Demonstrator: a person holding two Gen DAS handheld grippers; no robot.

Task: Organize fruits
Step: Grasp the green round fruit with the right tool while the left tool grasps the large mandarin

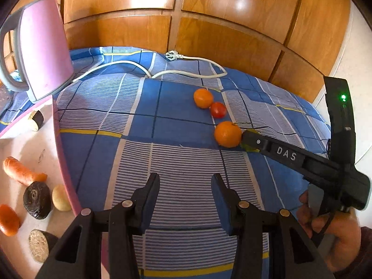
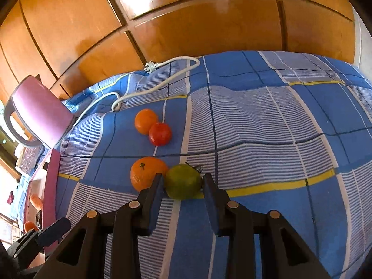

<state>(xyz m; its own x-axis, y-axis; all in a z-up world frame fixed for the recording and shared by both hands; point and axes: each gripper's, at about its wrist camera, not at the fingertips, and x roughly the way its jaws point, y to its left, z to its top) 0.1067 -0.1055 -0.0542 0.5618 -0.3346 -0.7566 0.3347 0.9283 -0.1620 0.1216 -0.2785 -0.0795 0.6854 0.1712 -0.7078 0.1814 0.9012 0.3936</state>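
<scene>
Four fruits lie on the blue checked cloth. A green fruit (image 2: 183, 181) sits between the open fingers of my right gripper (image 2: 183, 181), with small gaps on both sides. A large orange (image 2: 145, 173) touches it on the left, also in the left wrist view (image 1: 227, 134). Further back lie a red tomato (image 2: 160, 134) and a small orange (image 2: 146, 121), touching each other. My left gripper (image 1: 186, 186) is open and empty, low over the cloth, well short of the fruits. The right gripper's finger (image 1: 250, 138) hides most of the green fruit in the left wrist view.
A white tray with a pink rim (image 1: 67, 183) at the left holds carrots (image 1: 22, 171), a potato (image 1: 61, 197) and dark vegetables (image 1: 37, 200). A pink kettle (image 1: 44, 46) stands behind it, its white cord (image 1: 186, 73) across the cloth. Wooden panels (image 1: 209, 23) stand behind.
</scene>
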